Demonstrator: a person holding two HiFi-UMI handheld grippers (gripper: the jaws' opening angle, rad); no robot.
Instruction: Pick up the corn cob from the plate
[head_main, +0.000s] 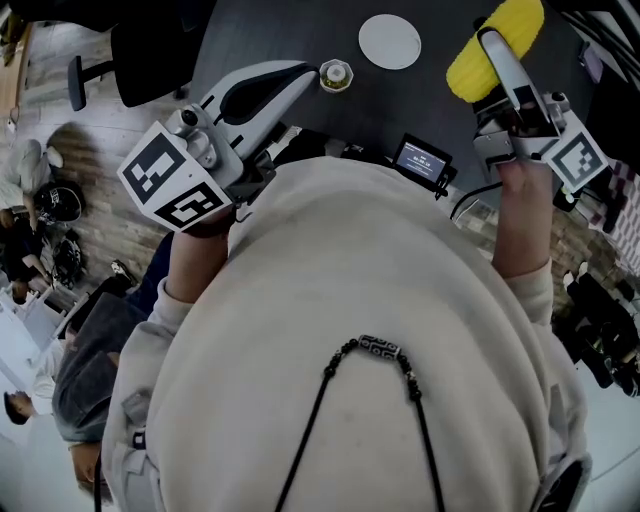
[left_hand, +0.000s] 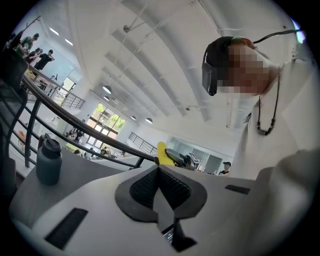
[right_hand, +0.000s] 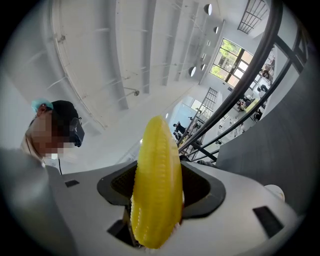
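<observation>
right gripper (head_main: 492, 50): clamped on the corn cob (right_hand: 156, 185), yellow, tapered, rows of ridged kernels, its tip standing past the dark ribbed pads | left gripper (left_hand: 159, 186): smooth grey shell, jaws pressed together, nothing between | plate (head_main: 390, 41): round, white, flat on dark matte table (head_main: 270, 35), apart from cob

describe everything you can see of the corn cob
The corn cob is bright yellow, with neat rows of kernels, tapering to a rounded tip; it looks like plastic. The right gripper is shut on its lower part, jaws pressing both sides, tip pointing out along them. It is off the white plate.
</observation>
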